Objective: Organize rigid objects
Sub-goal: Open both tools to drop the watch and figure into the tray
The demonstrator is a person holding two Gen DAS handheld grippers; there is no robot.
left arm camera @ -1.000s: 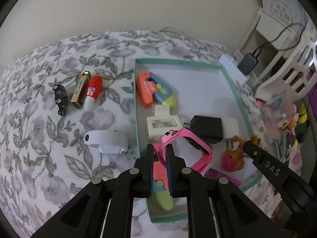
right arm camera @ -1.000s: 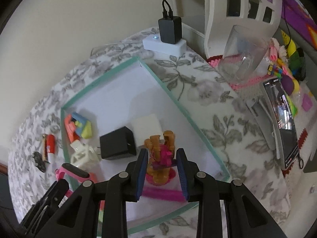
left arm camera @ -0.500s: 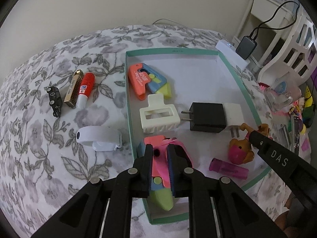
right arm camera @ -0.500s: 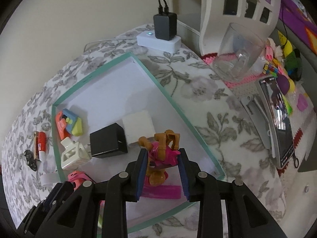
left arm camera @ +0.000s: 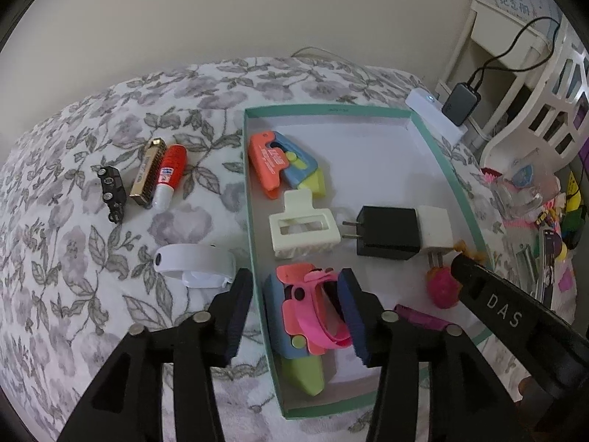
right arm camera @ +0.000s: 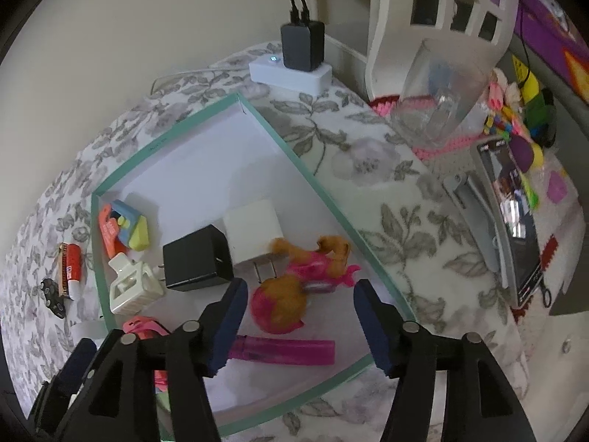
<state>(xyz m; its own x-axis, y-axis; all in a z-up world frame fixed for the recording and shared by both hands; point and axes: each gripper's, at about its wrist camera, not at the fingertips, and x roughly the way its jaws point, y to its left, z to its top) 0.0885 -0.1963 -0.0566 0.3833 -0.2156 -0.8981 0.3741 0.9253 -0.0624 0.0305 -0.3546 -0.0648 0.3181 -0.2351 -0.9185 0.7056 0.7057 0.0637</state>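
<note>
**Both tongs released over the tray**

Left tongs [left arm camera: 296, 307]: just opened, pads clear of pink watch [left arm camera: 324, 313], now resting atop a toy inside teal tray [left arm camera: 254, 221]. Right tongs [right arm camera: 300, 322]: just opened, pink-and-brown figure [right arm camera: 294, 287] lying loose between, inside tray. Next candidate: white band [left arm camera: 195, 263] on bed, just left of left tongs, long axis crosswise; left hand nearer.

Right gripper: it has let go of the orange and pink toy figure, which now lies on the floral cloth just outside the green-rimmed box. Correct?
Not quite. The right gripper is open, its jaws having just been opening, and the toy figure lies free, but inside the green-rimmed box, beside the white charger. The right wrist view shows it.
</note>
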